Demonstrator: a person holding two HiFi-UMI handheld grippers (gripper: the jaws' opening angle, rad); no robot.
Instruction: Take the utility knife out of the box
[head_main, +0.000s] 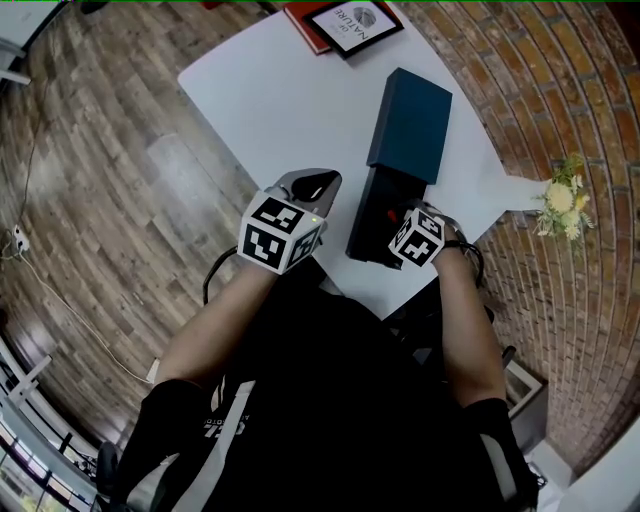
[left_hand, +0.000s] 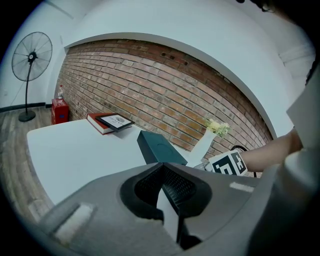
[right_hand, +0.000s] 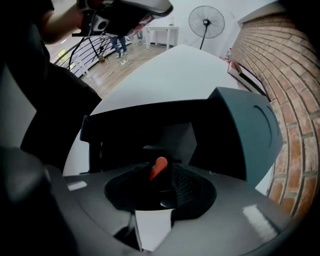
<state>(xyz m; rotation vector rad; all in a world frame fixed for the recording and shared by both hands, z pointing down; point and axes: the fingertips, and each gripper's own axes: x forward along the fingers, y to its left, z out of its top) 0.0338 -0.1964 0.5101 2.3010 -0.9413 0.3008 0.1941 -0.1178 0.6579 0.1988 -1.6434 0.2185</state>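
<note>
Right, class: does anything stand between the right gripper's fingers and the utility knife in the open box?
Nothing visible does. The box is open, its teal lid lying off it at the far end. The right gripper has its fingers apart, with the utility knife already between them.

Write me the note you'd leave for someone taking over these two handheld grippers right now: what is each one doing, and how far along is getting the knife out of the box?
Left gripper: fingers together, empty, held over the white table beside the box.
Right gripper: pointing down into the open box, fingers apart either side of the utility knife, not clamped on it.
Things: the knife is inside the box; the teal lid is at the box's far end.
Done: lid off, right gripper lined up.
Left: close on the knife and lift it out.
</note>
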